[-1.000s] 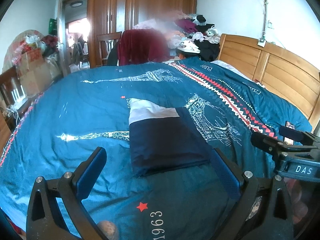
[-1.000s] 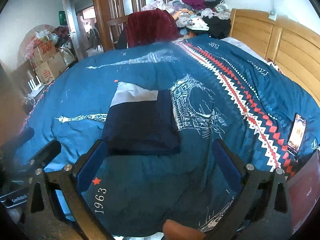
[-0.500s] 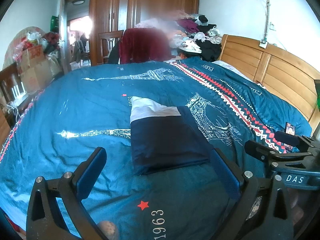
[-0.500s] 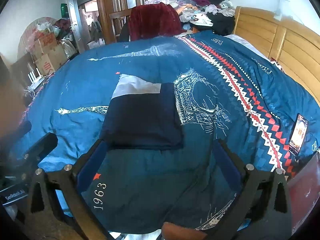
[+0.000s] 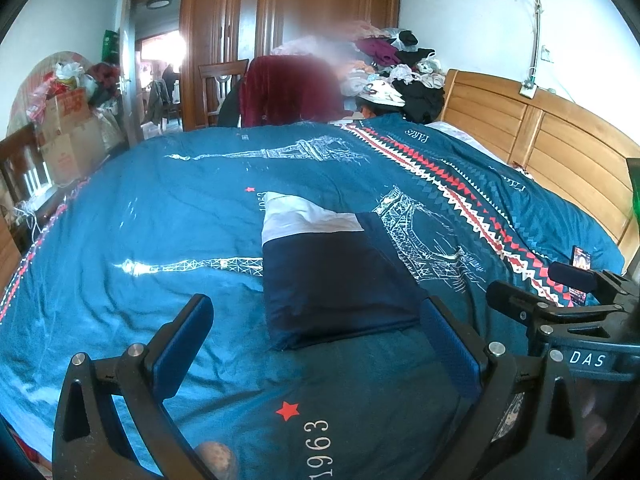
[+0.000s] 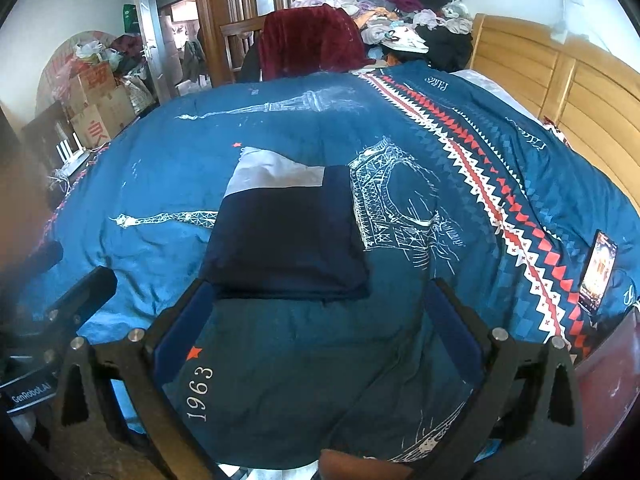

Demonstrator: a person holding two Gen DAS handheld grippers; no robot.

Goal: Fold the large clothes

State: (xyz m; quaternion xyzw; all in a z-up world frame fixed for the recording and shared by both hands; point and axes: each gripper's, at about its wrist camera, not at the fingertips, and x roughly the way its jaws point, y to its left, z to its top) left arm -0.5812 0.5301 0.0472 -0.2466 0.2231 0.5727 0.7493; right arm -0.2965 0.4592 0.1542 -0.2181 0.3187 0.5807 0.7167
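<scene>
Both grippers have edged closer to the folded navy garment [image 5: 332, 276], lying just beyond wide, empty fingers [image 6: 180, 320] on the bed [image 5: 120, 220]; a phone [image 6: 598, 276] rests right of them.

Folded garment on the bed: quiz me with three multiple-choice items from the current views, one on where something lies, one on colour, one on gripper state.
1. Where does the phone lie?
A. on the folded garment
B. on the quilt near the headboard side
C. on the chair

2. What colours is the folded garment?
A. dark navy with a pale panel
B. solid red
C. green and yellow

3. How do the left gripper and right gripper stand?
A. both shut on cloth
B. one holds the garment
C. both open, holding nothing

Answers:
1 B: it rests on the quilt beside the zigzag band.
2 A: navy body, light section at its far end.
3 C: the fingers are spread with only bedding between them.
</scene>
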